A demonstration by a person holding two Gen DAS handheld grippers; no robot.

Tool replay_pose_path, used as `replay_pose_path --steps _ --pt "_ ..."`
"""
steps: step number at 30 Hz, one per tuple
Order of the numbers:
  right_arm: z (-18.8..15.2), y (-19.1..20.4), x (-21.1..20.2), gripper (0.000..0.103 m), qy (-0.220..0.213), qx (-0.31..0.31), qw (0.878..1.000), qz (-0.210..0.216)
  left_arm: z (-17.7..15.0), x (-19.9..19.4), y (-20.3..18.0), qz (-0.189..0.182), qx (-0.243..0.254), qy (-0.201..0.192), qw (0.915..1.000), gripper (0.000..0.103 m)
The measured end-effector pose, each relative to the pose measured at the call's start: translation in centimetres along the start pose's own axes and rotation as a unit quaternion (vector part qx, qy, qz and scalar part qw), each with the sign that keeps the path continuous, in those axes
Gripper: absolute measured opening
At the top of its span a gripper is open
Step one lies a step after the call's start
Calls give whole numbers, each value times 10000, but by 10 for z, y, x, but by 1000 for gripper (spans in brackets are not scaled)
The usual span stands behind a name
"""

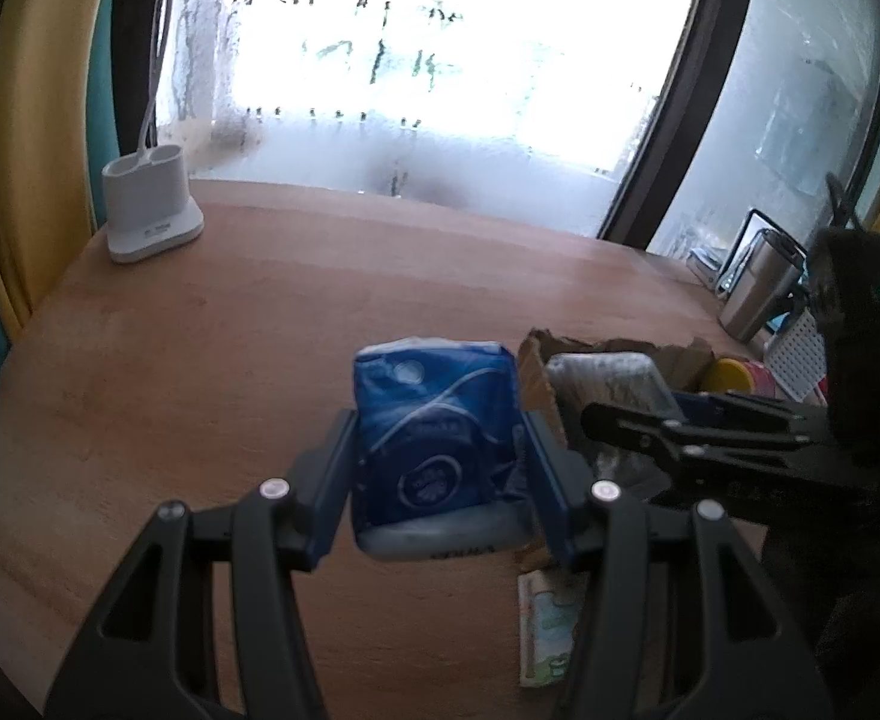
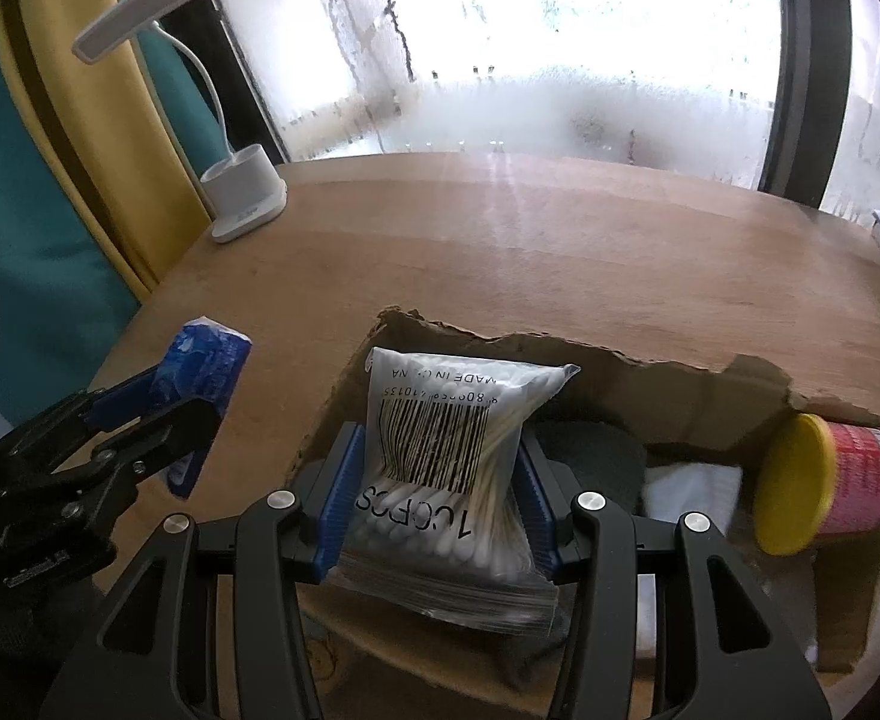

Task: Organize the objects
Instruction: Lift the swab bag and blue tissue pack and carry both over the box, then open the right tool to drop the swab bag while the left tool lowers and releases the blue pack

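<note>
My left gripper point(image 1: 437, 474) is shut on a blue tissue pack point(image 1: 437, 438) and holds it above the wooden table point(image 1: 200, 360). It also shows in the right wrist view point(image 2: 206, 372), left of the box. My right gripper point(image 2: 437, 498) is shut on a clear bag of cotton swabs point(image 2: 445, 468) over a torn cardboard box point(image 2: 619, 366). A red can with a yellow lid point(image 2: 823, 480) lies in the box at the right, beside grey and white cloths point(image 2: 691, 486).
A white desk lamp base point(image 1: 149, 204) stands at the table's far left corner by the window. A steel tumbler point(image 1: 757, 285) and a white grater point(image 1: 796, 354) stand at the right. A small pale packet point(image 1: 544, 630) lies on the table near the box.
</note>
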State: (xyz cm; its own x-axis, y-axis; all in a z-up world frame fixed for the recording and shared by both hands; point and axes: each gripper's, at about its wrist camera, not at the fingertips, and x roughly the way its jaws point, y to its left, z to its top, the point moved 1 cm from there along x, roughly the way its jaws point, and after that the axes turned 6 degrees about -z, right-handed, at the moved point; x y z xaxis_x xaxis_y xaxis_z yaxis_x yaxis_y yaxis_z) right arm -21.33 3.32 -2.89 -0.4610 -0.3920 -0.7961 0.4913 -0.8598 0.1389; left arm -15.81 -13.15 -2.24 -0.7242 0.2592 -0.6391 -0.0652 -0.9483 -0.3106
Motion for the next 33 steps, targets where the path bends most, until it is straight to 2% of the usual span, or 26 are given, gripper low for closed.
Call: replay_pose_path --steps 2,4,6,7,12,33 --pt "-1 -1 6 51 27 39 10000 -14 -1 1 0 -14 -7 21 10000 55" --pt "-1 -1 12 56 73 93 9999 20 -1 2 0 -26 -6 35 10000 55" --pt "-2 -1 14 69 73 117 9999 76 0 3 -1 -34 -3 39 10000 55" --pt "-2 -1 13 70 49 105 9999 107 0 3 -2 -37 2 35 10000 55" --pt "-4 -6 2 73 -67 89 9998 134 1 4 -11 -62 45 24 10000 55" --pt "-29 -75 -57 73 -569 237 9973 -403 4 12 -81 -105 451 21 9989 55"
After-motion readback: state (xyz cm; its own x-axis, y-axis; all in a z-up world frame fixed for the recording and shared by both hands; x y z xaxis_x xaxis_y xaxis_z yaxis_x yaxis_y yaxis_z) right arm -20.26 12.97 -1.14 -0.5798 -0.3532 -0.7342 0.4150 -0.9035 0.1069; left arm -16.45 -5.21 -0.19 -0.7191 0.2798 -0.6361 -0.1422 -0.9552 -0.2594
